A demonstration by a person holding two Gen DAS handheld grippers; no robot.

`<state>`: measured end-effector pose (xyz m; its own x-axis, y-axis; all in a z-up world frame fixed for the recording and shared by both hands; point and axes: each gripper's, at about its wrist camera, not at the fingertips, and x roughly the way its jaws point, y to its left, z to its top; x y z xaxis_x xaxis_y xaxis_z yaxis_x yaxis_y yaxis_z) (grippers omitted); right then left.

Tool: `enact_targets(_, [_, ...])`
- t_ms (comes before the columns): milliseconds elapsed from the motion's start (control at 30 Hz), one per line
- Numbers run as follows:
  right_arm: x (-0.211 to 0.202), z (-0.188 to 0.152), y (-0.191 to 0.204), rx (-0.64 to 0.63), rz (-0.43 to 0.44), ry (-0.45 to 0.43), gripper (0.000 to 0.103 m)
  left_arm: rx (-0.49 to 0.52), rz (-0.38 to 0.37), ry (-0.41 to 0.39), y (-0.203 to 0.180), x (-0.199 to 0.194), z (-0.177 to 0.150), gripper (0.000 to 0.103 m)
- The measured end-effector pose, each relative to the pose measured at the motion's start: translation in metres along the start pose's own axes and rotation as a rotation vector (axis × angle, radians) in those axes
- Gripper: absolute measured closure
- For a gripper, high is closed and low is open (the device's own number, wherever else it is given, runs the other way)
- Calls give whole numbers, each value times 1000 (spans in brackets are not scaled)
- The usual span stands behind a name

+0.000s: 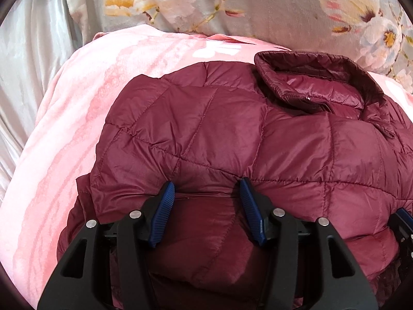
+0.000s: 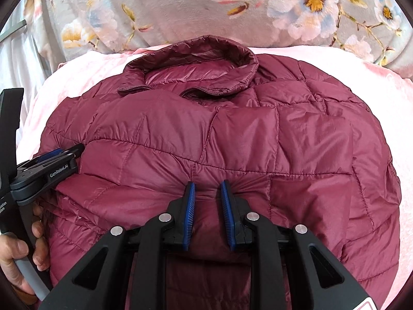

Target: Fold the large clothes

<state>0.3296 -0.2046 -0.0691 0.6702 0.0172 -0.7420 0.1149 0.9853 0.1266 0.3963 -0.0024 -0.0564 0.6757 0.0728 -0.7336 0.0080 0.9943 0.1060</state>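
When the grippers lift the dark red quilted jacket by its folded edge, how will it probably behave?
The jacket will probably sag and unfold, since its puffy panels already crease and bulge around the right gripper. It looks light for its bulk, being padded. Its shiny shell may be slippery, so the wider left gripper could lose its bunch of fabric.
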Motion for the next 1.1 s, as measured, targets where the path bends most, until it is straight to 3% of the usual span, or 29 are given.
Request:
enact_targets(700, [0, 1, -5, 30, 36, 0, 80, 5, 12, 1, 1, 0, 0, 49])
enact_targets(767, [-1, 2, -9, 52, 94, -4, 69, -22, -32, 1, 7, -1, 1, 45])
enact_targets(800, [-3, 3, -11, 61, 124, -7, 65, -46, -88, 0, 13, -2, 3, 39])
enact_targets(833, [-6, 4, -14, 76, 151, -11, 58, -69, -152, 3, 18, -5, 5, 38])
enact_targets(967, [-20, 25, -37, 175, 212, -27, 57, -127, -311, 34, 29, -15, 31, 38])
enact_targets(1100, [-8, 59, -65, 353, 289, -12, 54, -256, -488, 150, 19, 8, 73, 37])
